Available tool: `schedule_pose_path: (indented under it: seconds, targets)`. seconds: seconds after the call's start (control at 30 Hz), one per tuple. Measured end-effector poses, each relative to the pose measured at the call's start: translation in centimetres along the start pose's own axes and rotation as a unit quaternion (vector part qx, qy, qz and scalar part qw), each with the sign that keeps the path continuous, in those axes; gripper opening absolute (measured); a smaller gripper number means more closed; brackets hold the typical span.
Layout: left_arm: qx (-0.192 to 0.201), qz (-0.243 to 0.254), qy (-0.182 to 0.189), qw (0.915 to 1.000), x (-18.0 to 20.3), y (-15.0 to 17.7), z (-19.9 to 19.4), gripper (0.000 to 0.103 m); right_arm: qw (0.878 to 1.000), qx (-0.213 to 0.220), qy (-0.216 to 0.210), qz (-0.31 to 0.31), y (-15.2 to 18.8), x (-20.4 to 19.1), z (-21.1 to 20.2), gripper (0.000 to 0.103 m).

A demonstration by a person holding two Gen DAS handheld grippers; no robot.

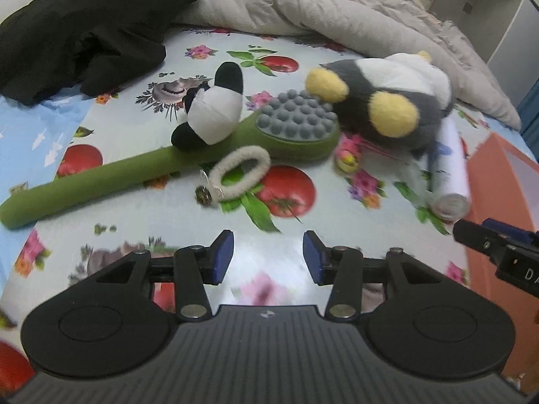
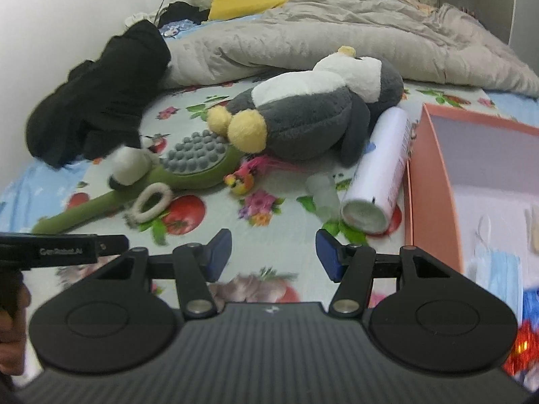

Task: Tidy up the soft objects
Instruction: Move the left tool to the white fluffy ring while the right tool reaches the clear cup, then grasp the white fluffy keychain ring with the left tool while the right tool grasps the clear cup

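Note:
A grey and white penguin plush (image 1: 387, 101) (image 2: 303, 118) with yellow feet lies on the flowered bed sheet (image 1: 269, 225). A small panda plush (image 1: 212, 111) (image 2: 129, 168) rests on a green long-handled massage brush (image 1: 296, 124) (image 2: 198, 161). A white fuzzy hair tie (image 1: 239, 171) (image 2: 151, 205) lies just in front of the brush. A little pink and yellow bird toy (image 1: 348, 158) (image 2: 242, 178) sits by the penguin. My left gripper (image 1: 267, 249) hovers open over the sheet, short of the hair tie. My right gripper (image 2: 273, 245) is open too, with nothing between its pads.
A white spray can (image 2: 380, 168) lies beside an orange box (image 2: 434, 168) that holds a blue face mask (image 2: 498, 269). A clear cap (image 2: 321, 195) lies near the can. A black garment (image 1: 84, 33) and a beige quilt (image 1: 320, 6) fill the back.

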State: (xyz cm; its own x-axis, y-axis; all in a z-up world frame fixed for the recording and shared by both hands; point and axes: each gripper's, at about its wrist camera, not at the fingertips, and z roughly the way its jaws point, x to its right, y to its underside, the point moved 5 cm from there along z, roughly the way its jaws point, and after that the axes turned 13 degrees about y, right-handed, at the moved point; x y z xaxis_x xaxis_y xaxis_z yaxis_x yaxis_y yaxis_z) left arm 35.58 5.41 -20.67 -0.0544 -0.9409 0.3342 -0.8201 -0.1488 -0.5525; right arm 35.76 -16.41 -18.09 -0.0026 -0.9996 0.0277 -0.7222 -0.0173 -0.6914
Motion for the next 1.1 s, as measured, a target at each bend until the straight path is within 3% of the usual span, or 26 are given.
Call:
schedule_pose_path:
  seconds: [0.4, 0.57, 0.77, 1.1]
  targets:
    - [0.031, 0.033, -0.061, 0.9971, -3.7, -3.1, 5.5, 0.051, 0.994, 0.017, 0.080, -0.076, -2.5, -1.4, 8.0, 0.051]
    - [0.018, 0.023, -0.055, 0.9981, -4.9, -3.2, 7.0, 0.051, 0.986, 0.006, 0.117, -0.114, -2.8, -1.8, 11.2, 0.045]
    - [0.009, 0.027, -0.044, 0.9986, -5.1, -3.2, 7.9, 0.051, 0.983, -0.004, 0.148, -0.106, -3.3, -1.6, 13.3, 0.043]
    - [-0.002, 0.008, -0.027, 0.9996, -4.7, -3.3, 7.9, 0.028, 0.988, -0.030, 0.133, -0.073, -3.8, -1.4, 14.8, 0.034]
